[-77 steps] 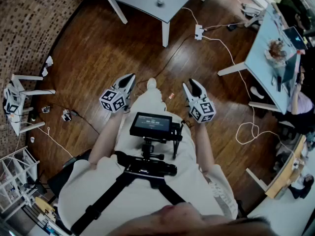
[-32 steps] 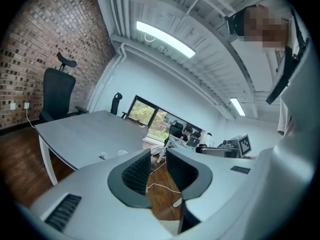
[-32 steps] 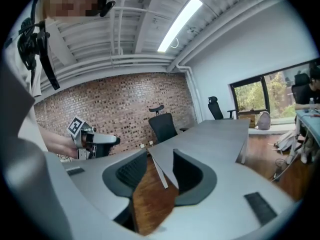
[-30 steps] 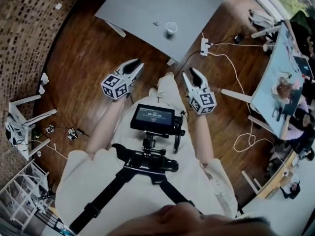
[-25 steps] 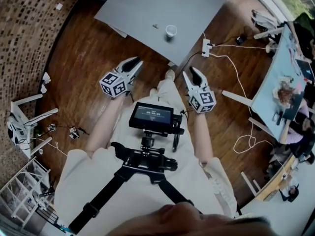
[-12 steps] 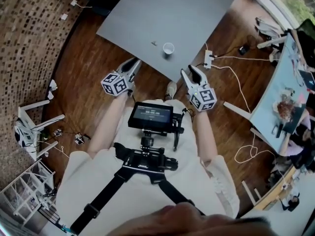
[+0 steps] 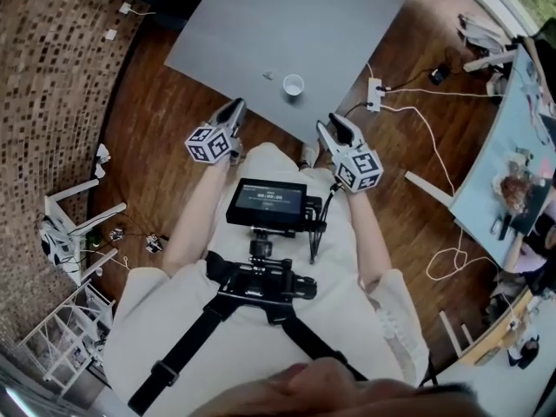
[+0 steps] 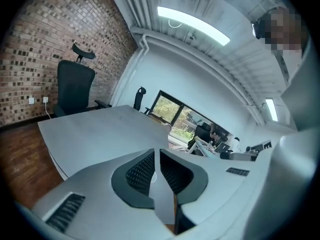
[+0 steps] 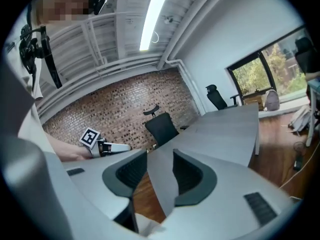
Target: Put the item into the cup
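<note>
Two marker-cubed tongs (image 7: pixel 234 107) (image 7: pixel 328 126); monitor (image 7: pixel 268 205) text unreadable.

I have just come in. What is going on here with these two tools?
A person stands at the near corner of a grey table, a gripper in each hand. On it are a white cup and, beside it, a small item; neither gripper touches them. The jaws of the left gripper have just been closing and are almost together, with nothing between; those of the right gripper are apart and empty.
</note>
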